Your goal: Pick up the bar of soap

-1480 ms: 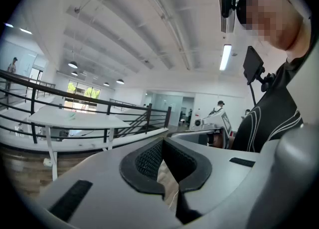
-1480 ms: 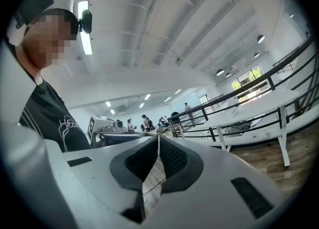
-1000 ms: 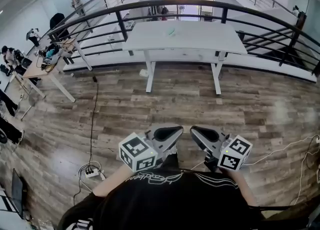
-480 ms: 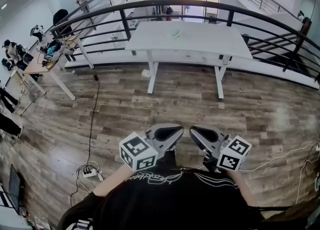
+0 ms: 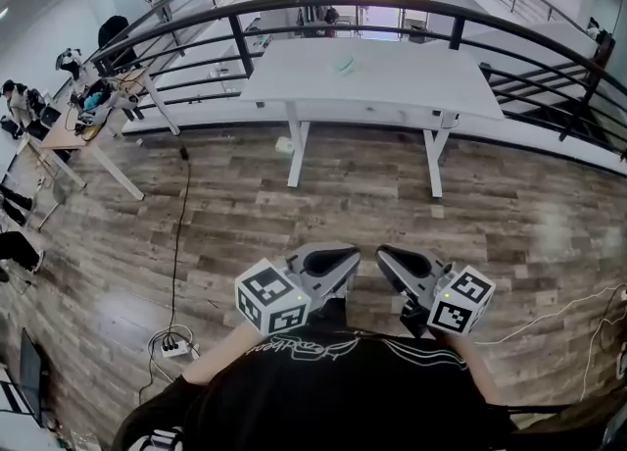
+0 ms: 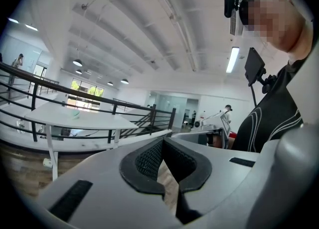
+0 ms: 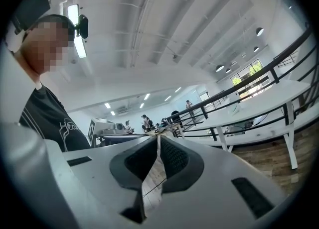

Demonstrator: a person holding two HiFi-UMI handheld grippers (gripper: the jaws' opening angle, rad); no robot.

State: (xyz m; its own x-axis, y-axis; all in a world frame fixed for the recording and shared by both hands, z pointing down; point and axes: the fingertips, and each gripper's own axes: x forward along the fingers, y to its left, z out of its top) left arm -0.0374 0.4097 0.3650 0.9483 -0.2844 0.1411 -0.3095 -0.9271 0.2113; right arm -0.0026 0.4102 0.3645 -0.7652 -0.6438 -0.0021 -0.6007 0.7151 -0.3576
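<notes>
Large open-plan office or lab hall: long white rectangular desk (image 5: 372, 72) on grey-brown wood-plank floor (image 5: 245, 214), curved black metal railing (image 5: 294, 3), cluttered wooden worktable (image 5: 73, 135) with people beside it, fluorescent ceiling tubes (image 6: 232, 59).

- White tabletop (image 5: 392, 76): long, on two white legs, just in front of the black railing (image 5: 294, 3).
- One small pale-green lump (image 5: 345, 65) lies on it, near the far edge, roughly mid-length. Too small to identify. Rest of the top is bare.
- Wood-plank floor (image 5: 294, 214) under and around the tabletop.
- On the floor: small white box (image 5: 282, 144) just beside the left leg; black cable (image 5: 179, 233) running to a white power strip (image 5: 176, 341) with coiled leads; thin white cable (image 5: 549, 307) at the right.
- Second tabletop (image 5: 73, 135), wood-coloured, far left, well apart; clutter (image 5: 98, 98) on it, too small to tell.
</notes>
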